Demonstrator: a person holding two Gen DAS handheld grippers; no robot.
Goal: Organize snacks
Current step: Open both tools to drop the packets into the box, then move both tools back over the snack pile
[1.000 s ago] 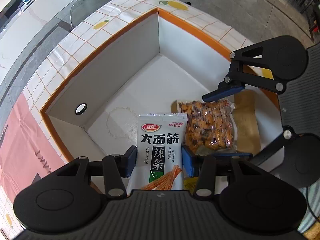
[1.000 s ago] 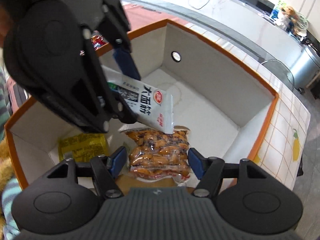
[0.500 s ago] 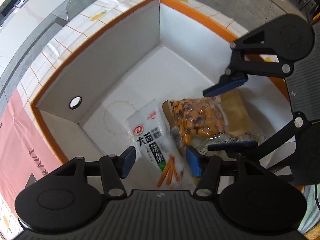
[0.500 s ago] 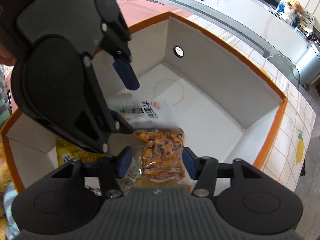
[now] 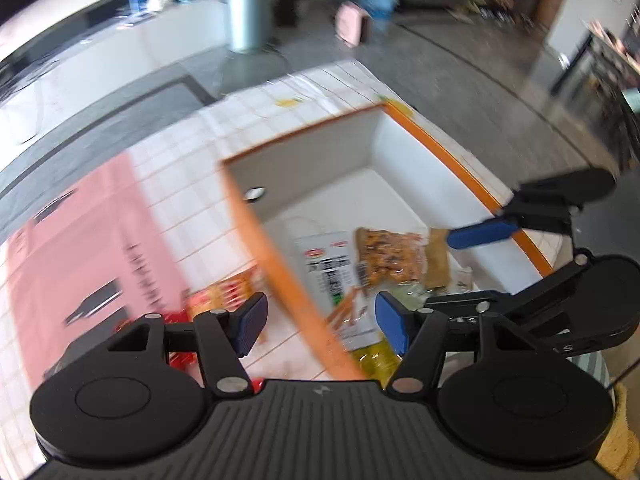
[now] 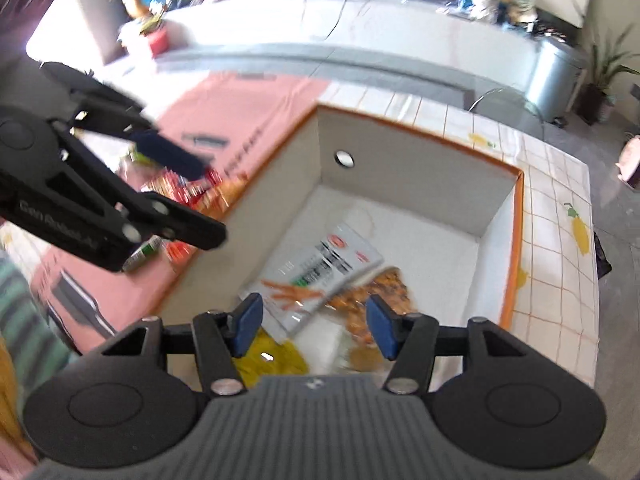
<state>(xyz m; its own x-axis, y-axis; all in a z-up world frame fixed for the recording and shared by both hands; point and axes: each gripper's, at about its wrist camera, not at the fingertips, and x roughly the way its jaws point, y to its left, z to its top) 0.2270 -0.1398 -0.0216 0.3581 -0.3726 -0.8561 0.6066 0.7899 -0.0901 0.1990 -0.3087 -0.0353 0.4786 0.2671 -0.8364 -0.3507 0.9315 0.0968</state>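
Both sets of jaws are wide apart and hold nothing. A second ago the left gripper (image 5: 318, 322) pinched the white snack pack (image 5: 334, 272); now it has let go and pulled up and back, so the pack lies flat in the orange-edged box (image 5: 448, 152), partly on top of the orange snack bag (image 5: 390, 256). The right gripper (image 6: 312, 326) has lifted away too and hangs above the box. A yellow bag (image 6: 276, 356) lies near the front wall. So this pack is put away. More snacks (image 6: 192, 190) wait on the pink cloth (image 5: 80, 240) just outside the box, and I think one of those comes next
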